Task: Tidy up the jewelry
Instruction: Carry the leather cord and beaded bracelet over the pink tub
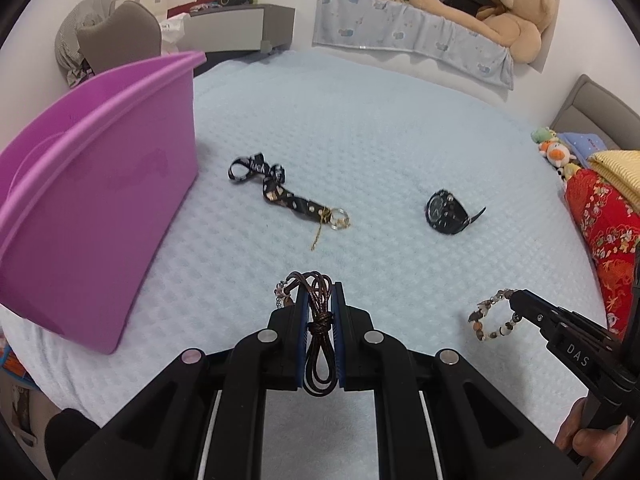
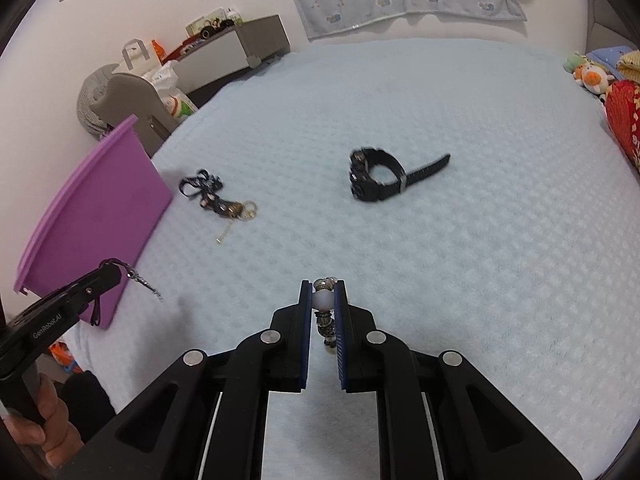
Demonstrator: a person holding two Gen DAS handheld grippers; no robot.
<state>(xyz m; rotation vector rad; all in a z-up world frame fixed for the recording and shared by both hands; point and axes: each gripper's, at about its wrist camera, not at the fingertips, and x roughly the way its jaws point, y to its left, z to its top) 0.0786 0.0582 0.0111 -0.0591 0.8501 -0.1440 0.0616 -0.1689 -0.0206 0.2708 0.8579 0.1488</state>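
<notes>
My left gripper (image 1: 319,292) is shut on a brown leather cord bracelet (image 1: 318,320) and holds it above the bed, right of the purple bin (image 1: 92,184). It also shows in the right wrist view (image 2: 110,274). My right gripper (image 2: 324,290) is shut on a beaded bracelet (image 2: 325,312), which hangs from its tips in the left wrist view (image 1: 494,316). A black printed strap with a ring and gold chain (image 1: 288,196) lies on the bed near the bin. A black watch (image 1: 448,212) lies to its right, also in the right wrist view (image 2: 380,180).
The bed has a light blue textured blanket (image 1: 380,128). A red patterned cushion (image 1: 604,240) and small plush toys (image 1: 554,150) sit at the right edge. A teddy bear (image 1: 516,16) lies on a ledge behind. A grey chair (image 1: 116,36) stands beyond the bin.
</notes>
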